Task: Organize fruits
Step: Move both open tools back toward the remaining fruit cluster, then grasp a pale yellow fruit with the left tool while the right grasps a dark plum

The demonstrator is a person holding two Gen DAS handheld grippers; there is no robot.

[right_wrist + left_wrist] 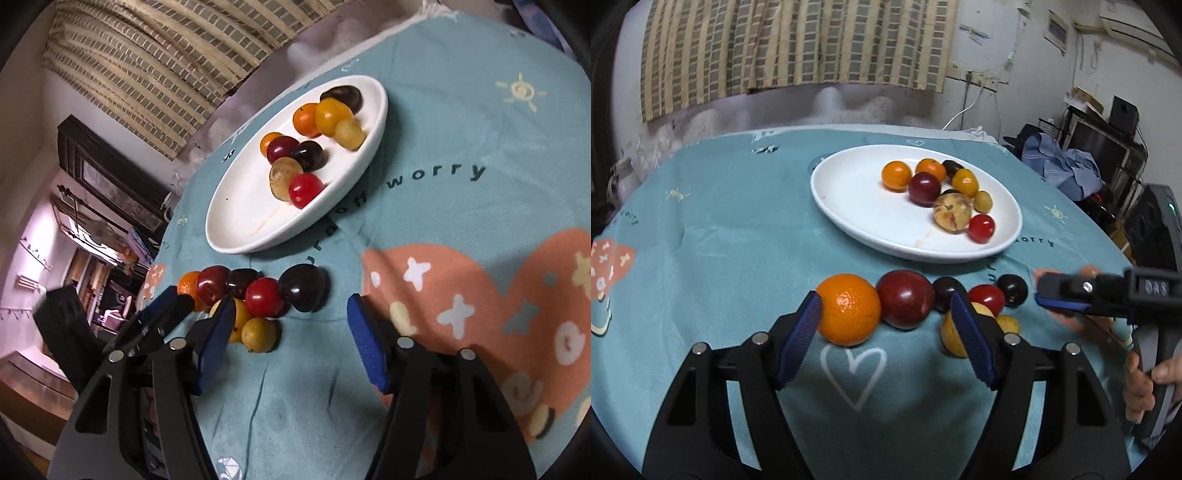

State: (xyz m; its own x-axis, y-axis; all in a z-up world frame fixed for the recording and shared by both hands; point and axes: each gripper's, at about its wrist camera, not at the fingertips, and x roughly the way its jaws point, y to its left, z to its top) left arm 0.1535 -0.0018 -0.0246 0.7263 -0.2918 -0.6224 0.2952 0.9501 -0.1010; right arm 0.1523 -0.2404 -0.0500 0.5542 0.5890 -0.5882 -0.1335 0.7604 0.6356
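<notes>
The left claw [886, 314] stands released, its pads flanking the orange [848, 309] and red plum [905, 299]; the right claw [291, 325] gapes empty, the dark plum [304, 287] just ahead; picking 1 comes next, I judge; close squarely, then carry to the white plate [849, 206] beyond.

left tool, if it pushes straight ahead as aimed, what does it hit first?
Most likely the big orange and the red plum beside it: both sit just ahead of the left tool, between its open fingers. One finger looks already at the orange's side, though depth is unclear.
</notes>
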